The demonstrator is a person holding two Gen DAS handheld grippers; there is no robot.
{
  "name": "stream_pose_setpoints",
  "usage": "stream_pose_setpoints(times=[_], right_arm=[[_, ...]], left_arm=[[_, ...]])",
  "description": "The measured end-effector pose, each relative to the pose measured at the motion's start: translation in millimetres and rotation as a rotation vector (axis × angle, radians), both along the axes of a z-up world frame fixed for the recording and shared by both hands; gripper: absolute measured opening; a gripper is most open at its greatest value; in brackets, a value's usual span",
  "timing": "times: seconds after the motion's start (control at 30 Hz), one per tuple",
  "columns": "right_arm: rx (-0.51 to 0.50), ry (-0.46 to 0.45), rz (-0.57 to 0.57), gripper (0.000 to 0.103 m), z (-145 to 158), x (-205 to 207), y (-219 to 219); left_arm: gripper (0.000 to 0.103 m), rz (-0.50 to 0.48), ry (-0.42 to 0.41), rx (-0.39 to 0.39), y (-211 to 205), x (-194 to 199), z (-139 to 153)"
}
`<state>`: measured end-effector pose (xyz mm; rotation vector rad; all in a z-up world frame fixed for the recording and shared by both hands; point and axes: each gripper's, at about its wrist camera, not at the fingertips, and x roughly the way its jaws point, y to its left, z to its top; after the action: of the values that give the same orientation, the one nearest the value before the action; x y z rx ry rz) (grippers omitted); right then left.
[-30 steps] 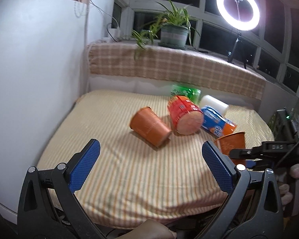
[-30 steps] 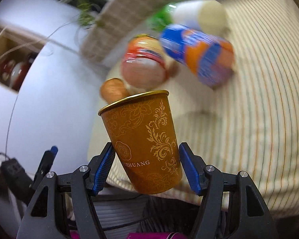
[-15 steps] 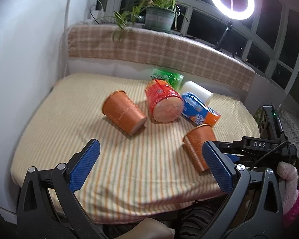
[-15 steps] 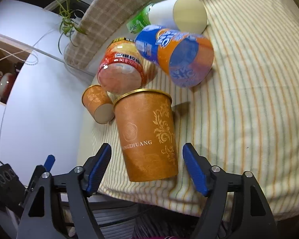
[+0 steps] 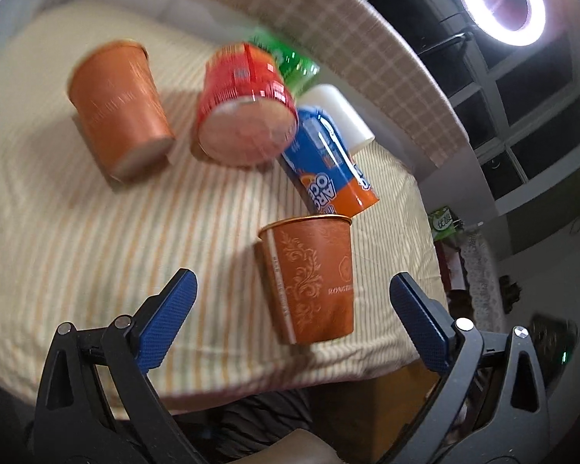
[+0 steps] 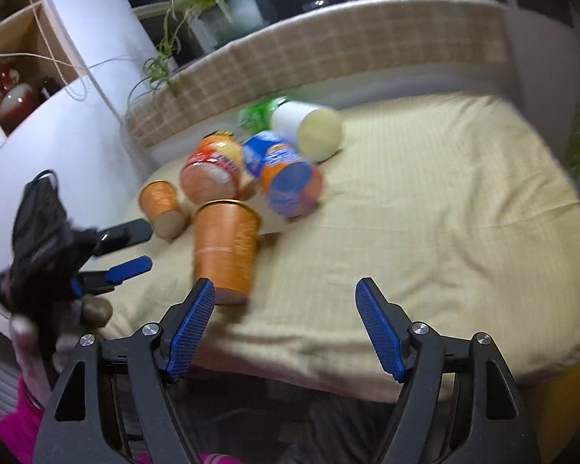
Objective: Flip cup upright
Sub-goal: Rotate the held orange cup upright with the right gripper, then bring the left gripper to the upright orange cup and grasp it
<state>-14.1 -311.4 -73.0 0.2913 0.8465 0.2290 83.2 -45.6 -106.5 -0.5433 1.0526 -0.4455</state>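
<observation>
Right wrist: right tongs (image 6: 286, 326) spread wide, empty; cup (image 6: 225, 250) upright beyond.

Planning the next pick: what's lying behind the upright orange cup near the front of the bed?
Behind the upright orange cup lie a blue-orange cup, a red tub and another orange cup, all tipped over. The cup's inside is hidden from view.
</observation>
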Motion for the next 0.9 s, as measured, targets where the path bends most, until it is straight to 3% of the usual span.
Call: stream_pose_setpoints(times=[0.4,0.77,0.9], right_arm=[[-0.005,0.008,-0.081,0.075,-2.4,-8.3,-25.9],[-0.236,-0.064,-0.113,0.075,10.7,-11.9,-2.8],[-0.264,-0.077,-0.123,0.075,12.6,-11.2,-1.0]], left_arm=[[0.094,-0.056,0.051,0.04,-32.8,19.5,-13.8],[0.076,-0.081,0.072,0.066,-38.1,26.6,-25.1],[0.07,-0.099,0.062,0.064,-41.1,25.4,-25.6]])
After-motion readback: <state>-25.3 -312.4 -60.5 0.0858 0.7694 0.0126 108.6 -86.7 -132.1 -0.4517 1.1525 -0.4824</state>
